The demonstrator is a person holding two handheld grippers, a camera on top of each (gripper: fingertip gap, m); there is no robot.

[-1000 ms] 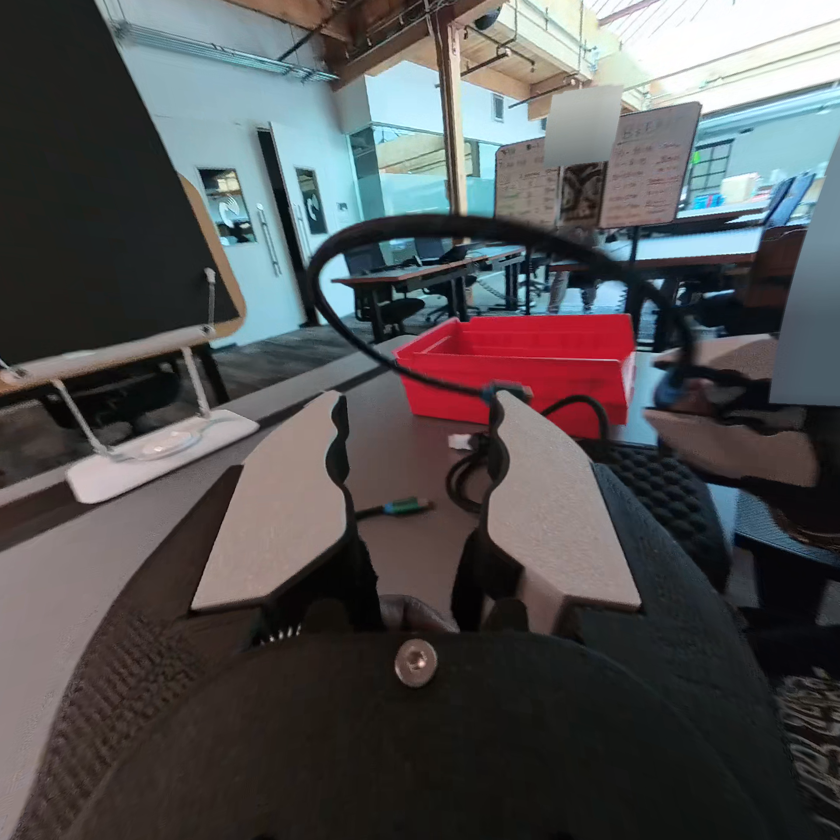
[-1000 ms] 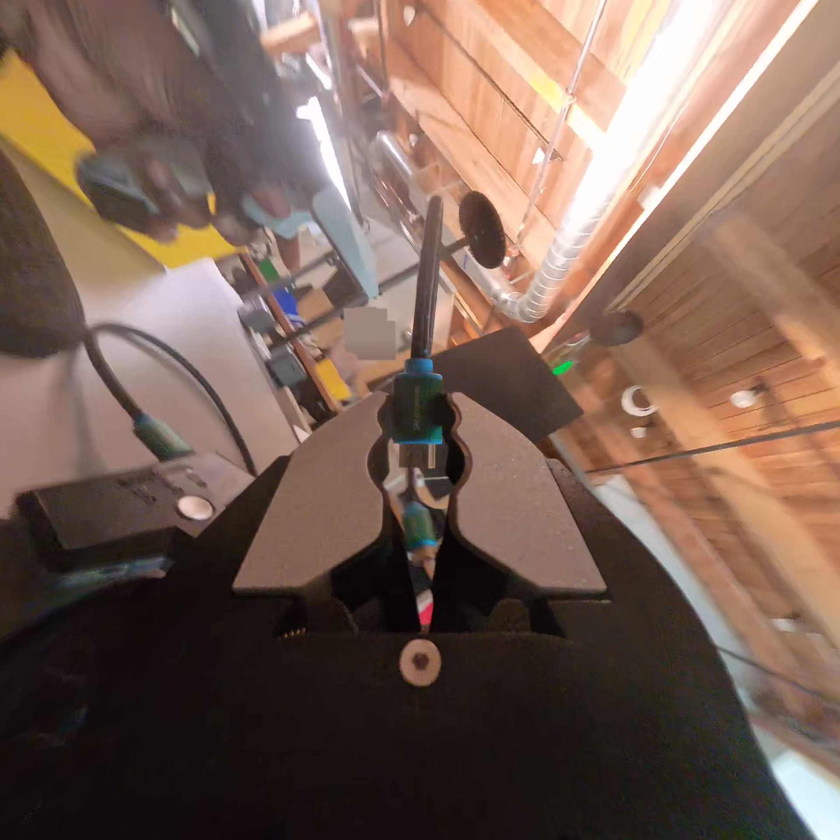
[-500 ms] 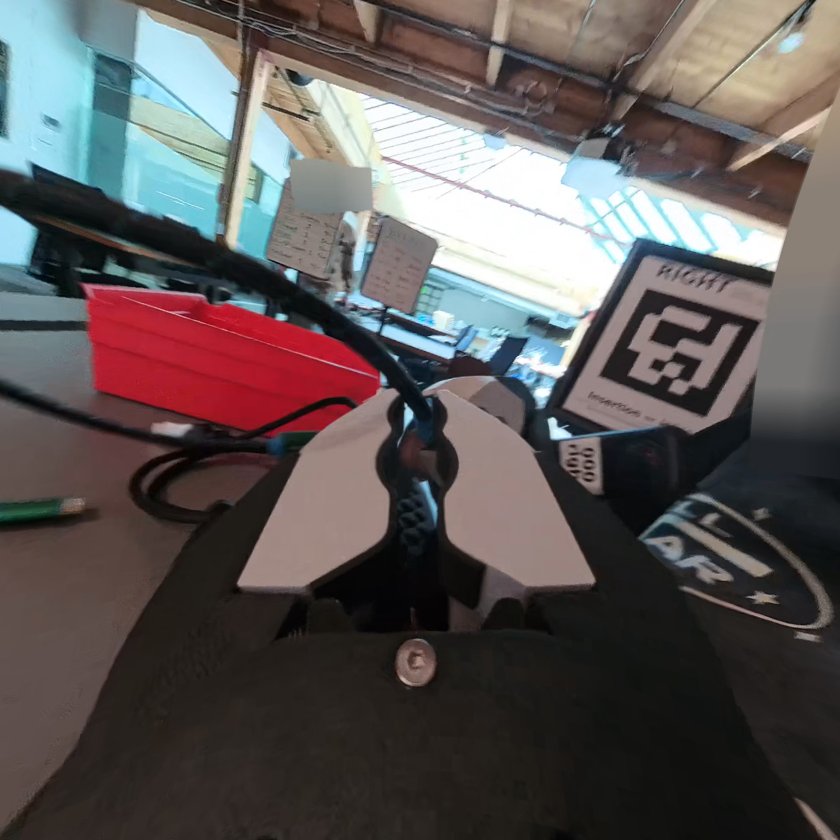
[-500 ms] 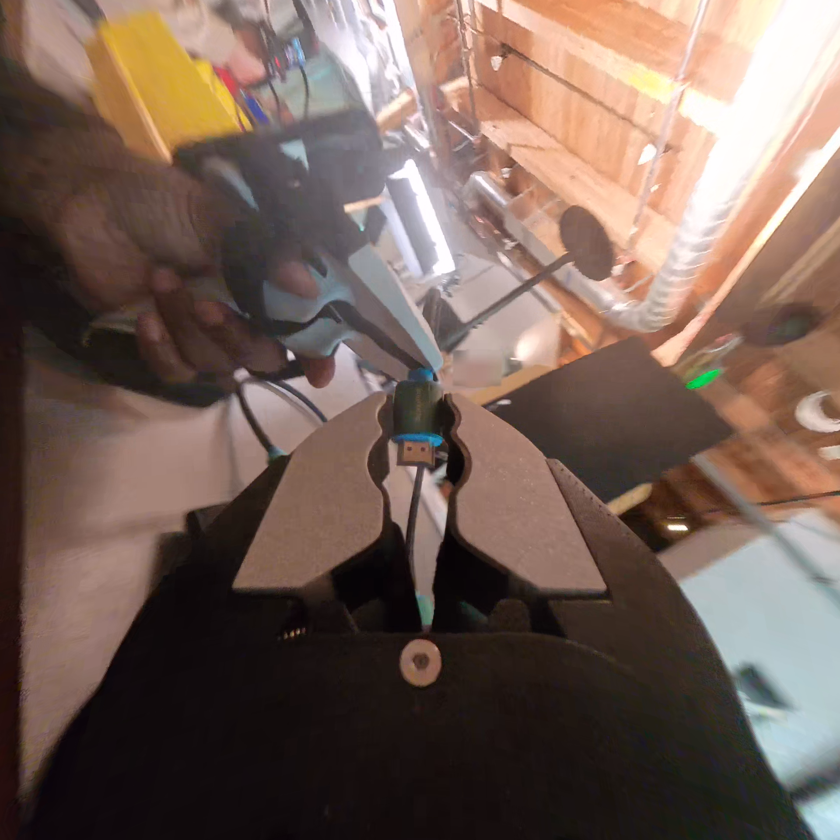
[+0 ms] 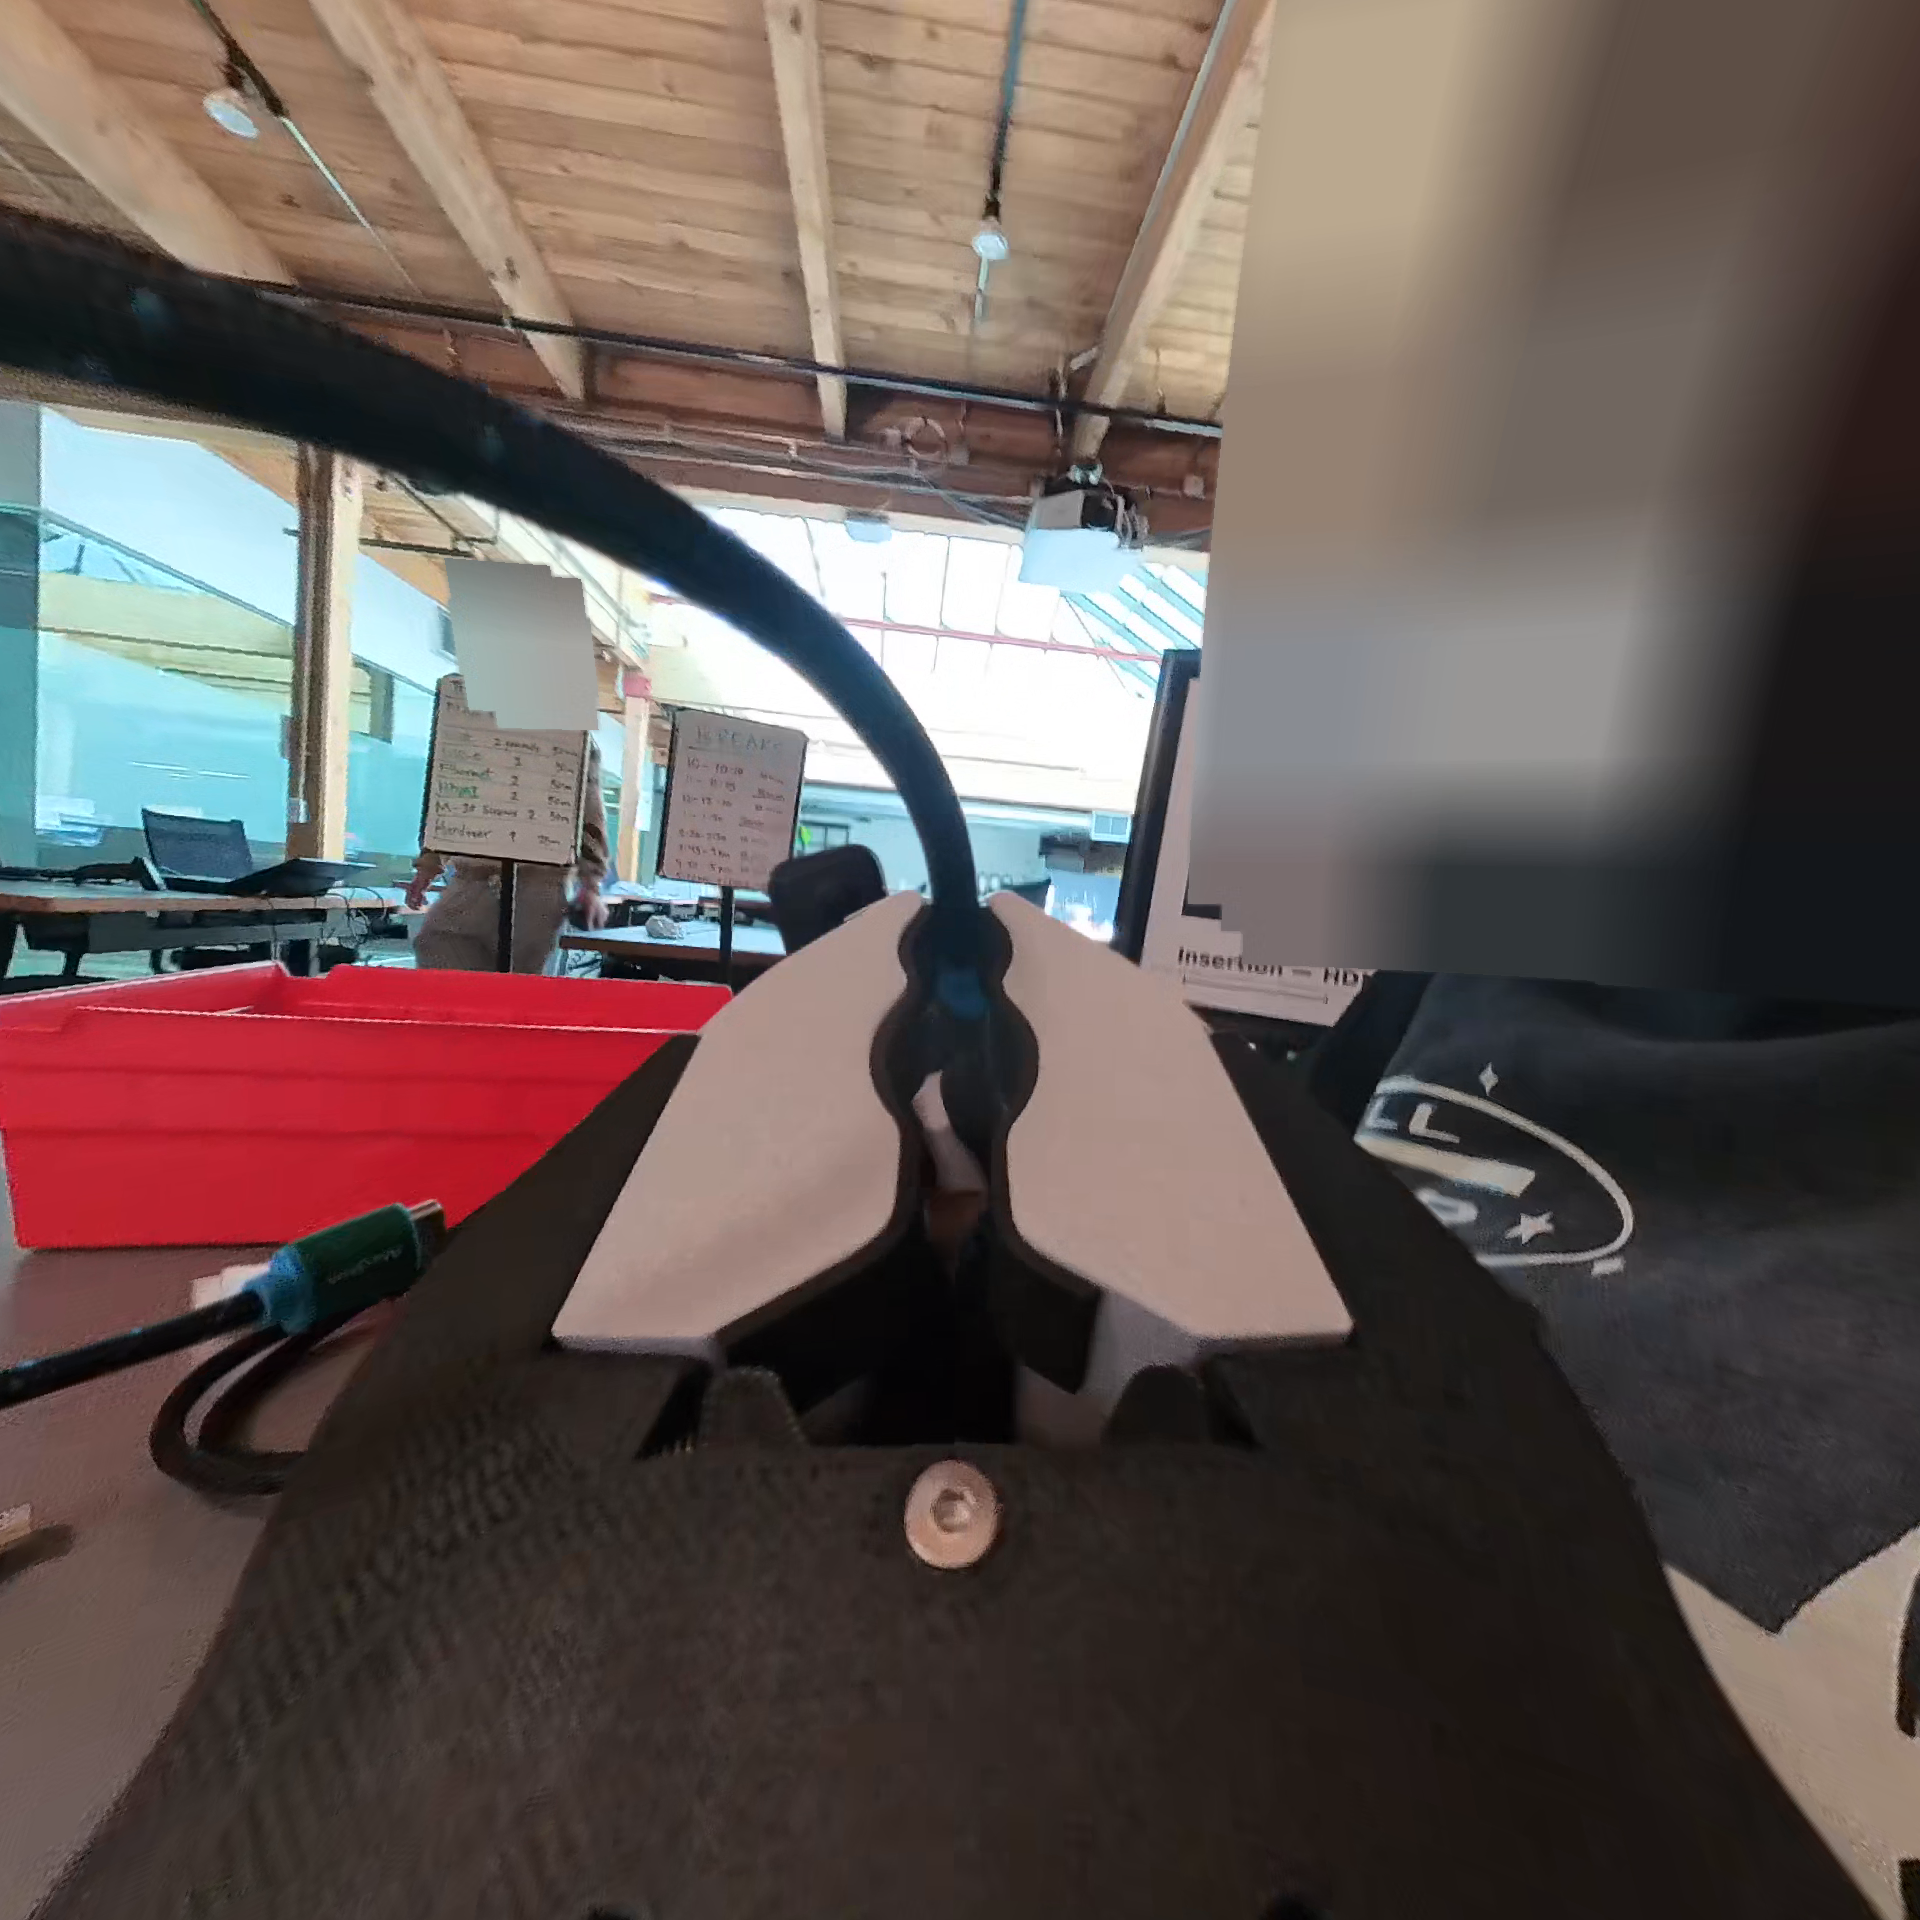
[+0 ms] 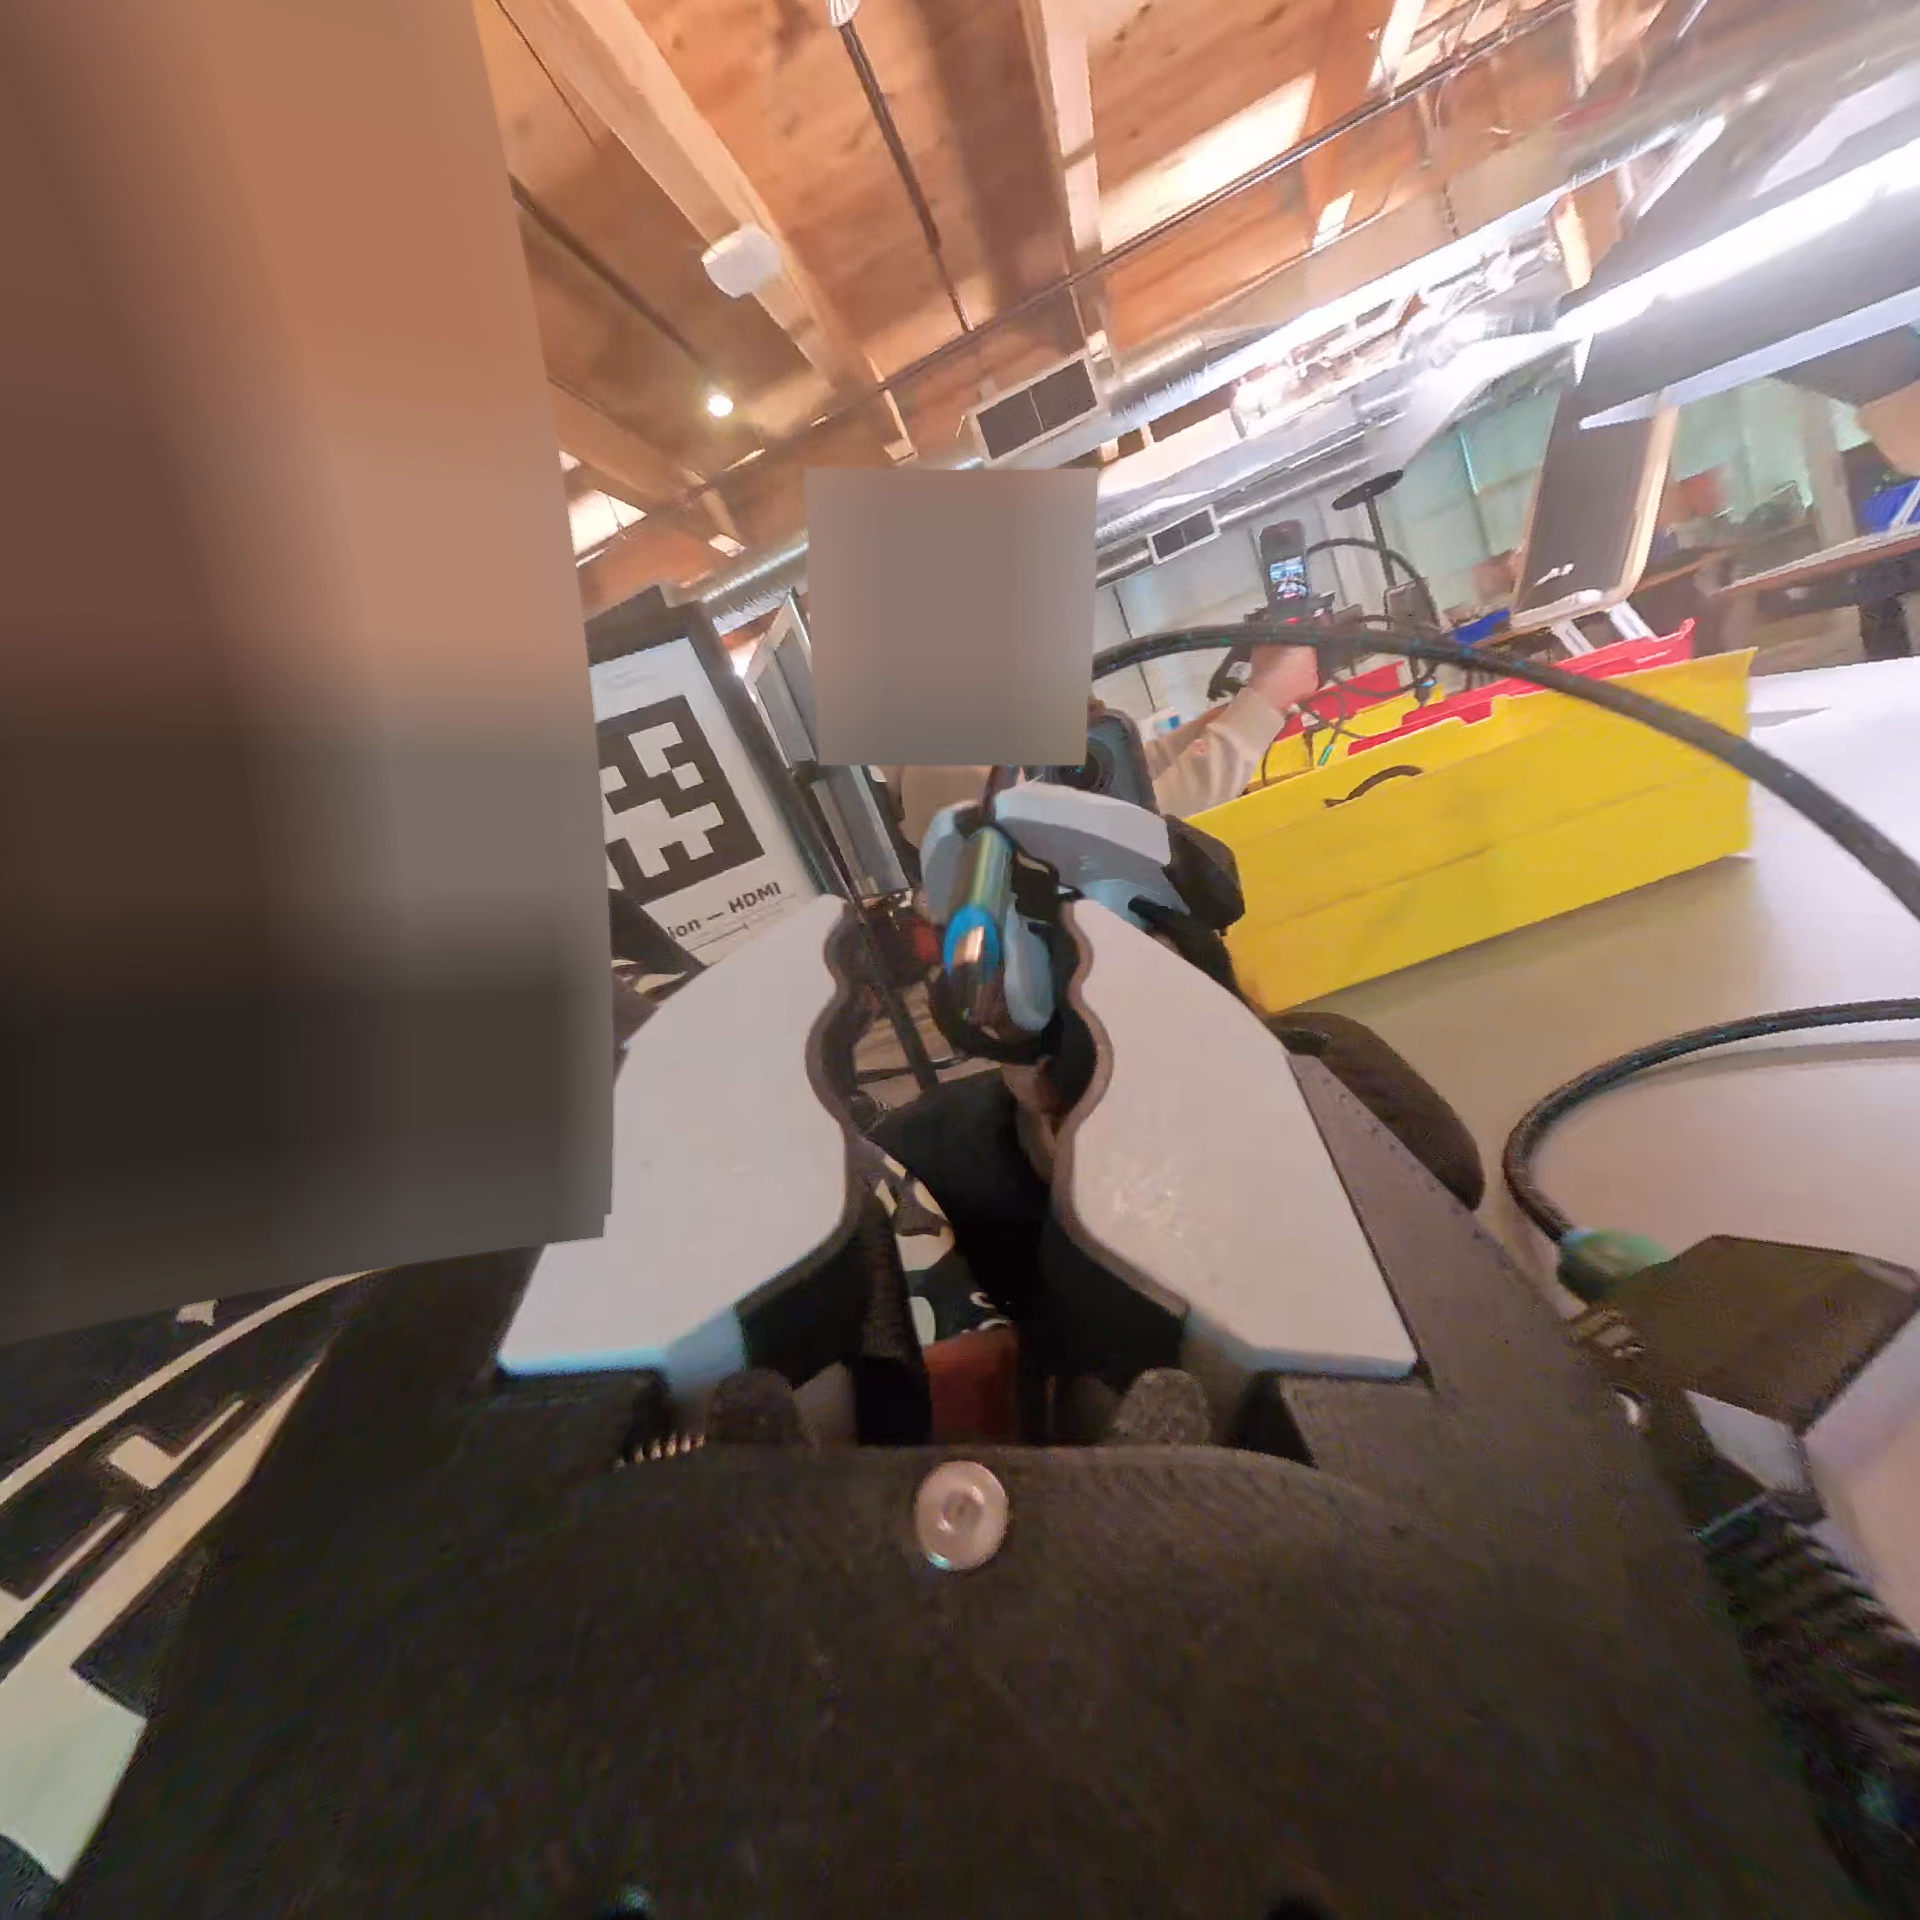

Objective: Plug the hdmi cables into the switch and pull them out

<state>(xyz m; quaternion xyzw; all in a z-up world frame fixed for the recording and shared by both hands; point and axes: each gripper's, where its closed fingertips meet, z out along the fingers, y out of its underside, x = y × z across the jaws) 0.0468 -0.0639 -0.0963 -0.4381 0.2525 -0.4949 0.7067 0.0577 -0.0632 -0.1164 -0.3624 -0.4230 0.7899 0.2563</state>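
My left gripper [image 5: 956,920] is shut on a black HDMI cable [image 5: 582,499] right at its plug; the plug's blue collar [image 5: 961,987] sits between the pads and the cable arcs up to the left. In the right wrist view the left gripper [image 6: 992,847] holds that plug [image 6: 977,925] just in front of my right gripper [image 6: 956,925]. The right gripper is open, and its fingers [image 6: 748,1091] stand apart from the plug. The black switch [image 6: 1766,1320] lies at the right with a green-plugged cable [image 6: 1610,1252] at its side. A second green plug [image 5: 353,1262] lies on the table.
A red bin [image 5: 312,1091] stands on the table at the left. A yellow bin [image 6: 1507,831] stands behind the switch. A board with a black-and-white marker [image 6: 675,821] stands close by. My dark shirt [image 5: 1714,1247] fills the right. Another person's arm [image 6: 1226,727] shows farther back.
The plug has passed from my right gripper to my left. The left gripper swung right and shut on the cable at the plug; the right gripper opened and let go.
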